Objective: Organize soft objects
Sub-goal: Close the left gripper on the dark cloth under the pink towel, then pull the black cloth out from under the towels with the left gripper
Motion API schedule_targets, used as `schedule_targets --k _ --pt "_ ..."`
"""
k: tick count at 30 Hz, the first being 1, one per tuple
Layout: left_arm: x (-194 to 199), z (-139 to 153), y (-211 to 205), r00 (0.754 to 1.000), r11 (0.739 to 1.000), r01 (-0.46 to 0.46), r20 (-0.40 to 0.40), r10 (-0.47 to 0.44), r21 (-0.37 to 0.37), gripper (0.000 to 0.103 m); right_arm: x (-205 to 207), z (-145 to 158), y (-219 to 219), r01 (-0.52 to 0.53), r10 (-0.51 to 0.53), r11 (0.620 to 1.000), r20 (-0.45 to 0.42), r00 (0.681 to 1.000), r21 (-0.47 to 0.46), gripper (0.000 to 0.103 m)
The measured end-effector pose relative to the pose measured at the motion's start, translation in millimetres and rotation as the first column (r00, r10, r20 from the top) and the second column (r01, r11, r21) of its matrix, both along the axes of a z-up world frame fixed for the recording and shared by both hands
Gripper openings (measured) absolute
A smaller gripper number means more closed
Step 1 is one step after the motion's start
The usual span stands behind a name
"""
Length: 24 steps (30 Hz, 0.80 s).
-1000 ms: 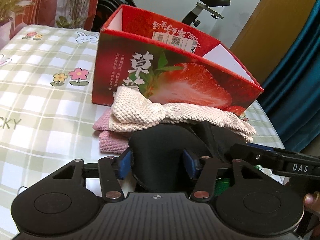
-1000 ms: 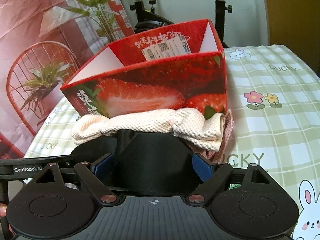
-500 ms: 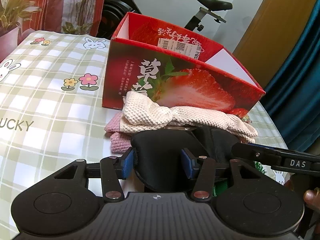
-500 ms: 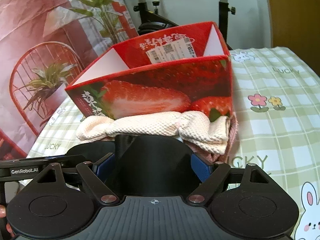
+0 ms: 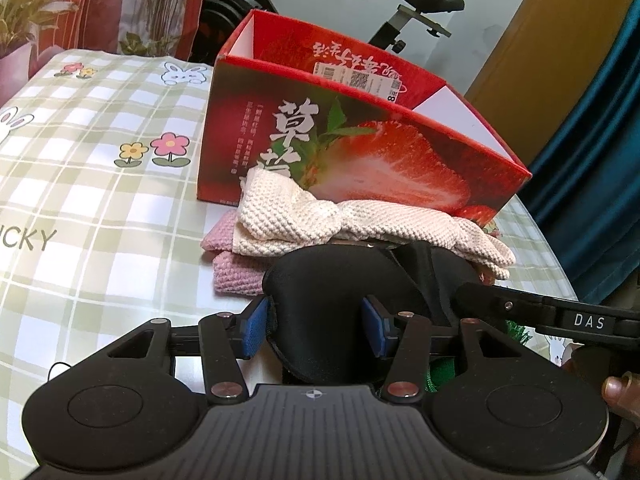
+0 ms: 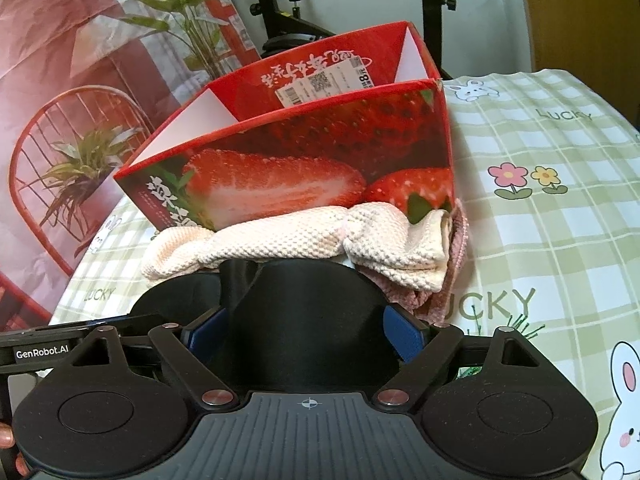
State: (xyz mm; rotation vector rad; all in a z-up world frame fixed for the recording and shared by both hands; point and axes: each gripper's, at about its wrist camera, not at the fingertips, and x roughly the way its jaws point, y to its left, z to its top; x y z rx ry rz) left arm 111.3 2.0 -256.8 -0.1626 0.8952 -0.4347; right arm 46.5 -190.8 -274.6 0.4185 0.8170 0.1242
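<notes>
Both grippers (image 5: pixel 316 326) (image 6: pixel 306 330) clamp a black eye mask (image 5: pixel 324 288) above the checked tablecloth (image 5: pixel 100 184).

Right gripper (image 6: pixel 308 330) clamped on black soft item (image 6: pixel 308 312); cream knit cloth (image 6: pixel 304 240) at 12 o'clock, touching strawberry box (image 6: pixel 320 160).

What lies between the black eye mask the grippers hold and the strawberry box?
In both wrist views, a cream knitted cloth on a pink cloth lies between the black eye mask and the strawberry box.

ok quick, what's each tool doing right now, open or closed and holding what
Left tool: closed on one end of the black eye mask.
Right tool: closed on the mask's other end.
</notes>
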Motion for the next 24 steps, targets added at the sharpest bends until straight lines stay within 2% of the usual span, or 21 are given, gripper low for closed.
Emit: schedule_targets --k 4,9,17,20,24 --pt "-2 4 0 1.0 1.0 0.007 0.018 -0.007 -0.009 0.051 0 2 1 -0.001 0.001 1.0 0.002 1.0 0.016 0.083" --pt "-5 13 2 0.999 1.0 0.006 0.051 -0.005 -0.011 0.043 -4 13 1 -0.007 0.006 1.0 0.036 0.999 0.028 0.079" --pt "-11 29 3 0.995 1.0 0.014 0.101 -0.013 -0.017 0.035 -8 32 4 -0.026 0.024 0.999 0.09 0.996 0.019 0.071" --pt "-13 31 1 0.994 0.999 0.031 0.106 -0.028 -0.025 0.034 -7 33 6 -0.049 0.046 0.998 0.089 0.995 0.034 0.06" --pt "-12 29 0 0.994 1.0 0.029 0.103 -0.029 -0.004 0.034 -6 32 11 -0.051 0.052 0.999 0.077 0.996 -0.008 0.06"
